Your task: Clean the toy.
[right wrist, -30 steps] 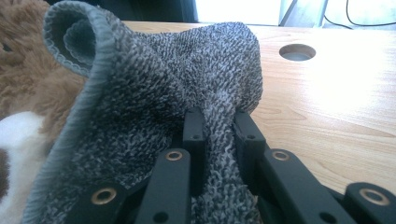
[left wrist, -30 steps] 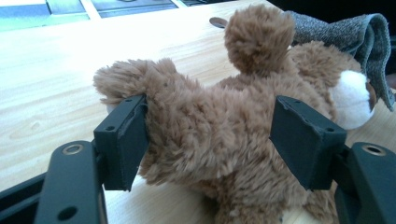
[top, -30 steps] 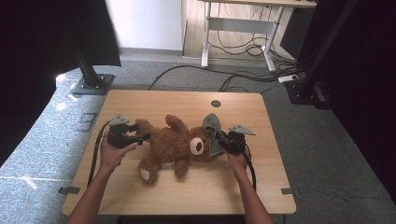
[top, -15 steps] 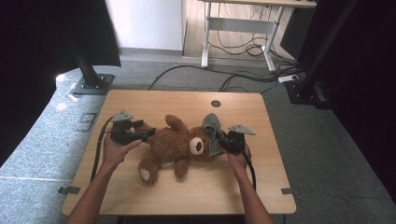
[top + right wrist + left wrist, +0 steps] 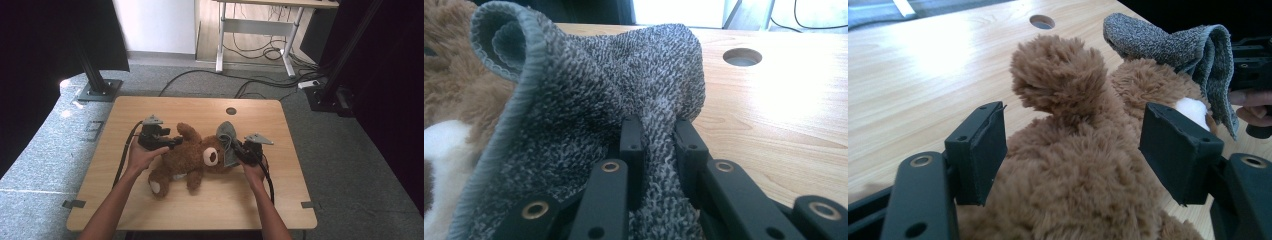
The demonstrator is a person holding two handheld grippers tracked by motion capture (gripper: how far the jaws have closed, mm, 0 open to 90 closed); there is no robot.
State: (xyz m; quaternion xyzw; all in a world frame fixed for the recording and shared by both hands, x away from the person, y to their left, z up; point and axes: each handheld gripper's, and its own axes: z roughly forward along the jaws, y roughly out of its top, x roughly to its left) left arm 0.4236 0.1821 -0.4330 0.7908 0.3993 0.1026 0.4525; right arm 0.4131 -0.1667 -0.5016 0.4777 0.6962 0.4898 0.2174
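Grey knit cloth (image 5: 589, 100) pinched by right gripper (image 5: 658, 131); left gripper (image 5: 1073, 150) fingers spread around teddy bear (image 5: 1083, 165).

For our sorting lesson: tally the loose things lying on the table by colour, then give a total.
Brown: 1, the teddy bear
Grey: 1, the knitted hat, pinched in the right claw
Total: 2

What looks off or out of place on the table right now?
Nothing is spilled or damaged. The one oddity: the teddy bear lies sprawled on its back on the table, with the grey knit hat bunched beside its head rather than on it, pinched in the shut right claw. The left claw straddles the bear's body, open.
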